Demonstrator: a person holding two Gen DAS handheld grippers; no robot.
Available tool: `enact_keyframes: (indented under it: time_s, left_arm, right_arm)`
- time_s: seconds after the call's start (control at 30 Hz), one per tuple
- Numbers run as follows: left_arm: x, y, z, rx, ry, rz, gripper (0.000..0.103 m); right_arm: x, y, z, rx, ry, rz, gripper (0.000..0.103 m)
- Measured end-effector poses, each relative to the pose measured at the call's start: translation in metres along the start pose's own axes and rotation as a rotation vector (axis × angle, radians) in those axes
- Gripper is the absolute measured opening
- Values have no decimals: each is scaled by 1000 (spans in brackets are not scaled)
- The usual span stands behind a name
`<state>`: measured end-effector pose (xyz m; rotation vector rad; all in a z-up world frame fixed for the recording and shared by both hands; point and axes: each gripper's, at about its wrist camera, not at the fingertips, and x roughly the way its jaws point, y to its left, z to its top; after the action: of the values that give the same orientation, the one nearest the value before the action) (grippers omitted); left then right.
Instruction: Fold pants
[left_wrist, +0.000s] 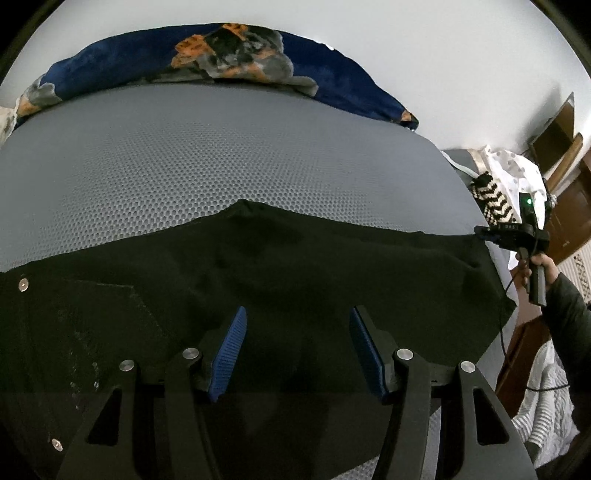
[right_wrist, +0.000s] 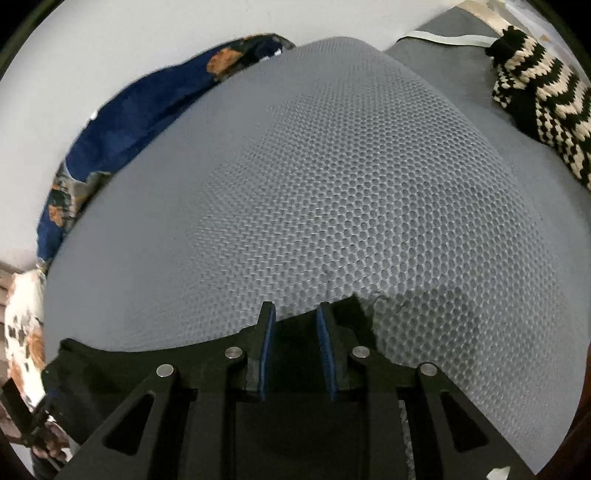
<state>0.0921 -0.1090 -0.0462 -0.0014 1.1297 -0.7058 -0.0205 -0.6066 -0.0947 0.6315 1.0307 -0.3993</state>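
The bed (left_wrist: 258, 155), covered in grey honeycomb mesh, carries everything here; a blue patterned blanket (left_wrist: 332, 74) is bunched along its far edge and a black-and-cream knitted piece (right_wrist: 546, 99) lies by its right side. The black pants (left_wrist: 295, 266) are spread flat along the bed's near edge, reaching to the right edge. Their long axis runs left to right, parallel to the near edge. The end with metal snaps (left_wrist: 24, 285), probably the waistband, points left, though the dark cloth hides most detail.

The left gripper (left_wrist: 297, 350) hovers over the middle of the pants with its blue pads wide apart, holding nothing. The right gripper (right_wrist: 295, 347) is at the far right corner of the pants; its pads stand closer together, with black cloth showing between them, but whether they actually pinch the fabric cannot be told from either view.

The step in hand looks like taking hold for the first fold. To do it well, each gripper should bite a full layer at matching points along one edge, lift together, keep the cloth taut between them, and lay edge on edge without dragging the lower layer.
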Motion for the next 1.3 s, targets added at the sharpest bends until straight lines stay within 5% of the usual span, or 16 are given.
enact_keyframes:
  time_s: [0.33,0.4,0.6,0.73,1.17,1.3]
  left_arm:
    - [13,-7,6,-8,21,16,59]
    - [15,-9,6,-8,23,18,59]
    - [14,-9,10,-6,10,28,59]
    - [12,-9,13,2,-14,34,59]
    - [35,23,8,-23,5,105,59]
    - [40,25,9,2,-8,109,59]
  right_arm:
    - [-5,-3,-13,-90,22,66,20]
    - [-10,2,-20,-128,-1,27,7]
    - [-61,17,-41,-99,-239,-28,3]
    - [-79,9,-39,-38,-323,-101,0]
    - [-25,-15,-38,79,-221,-171,0]
    - [-31,-8,-34,85,-199,-217,17]
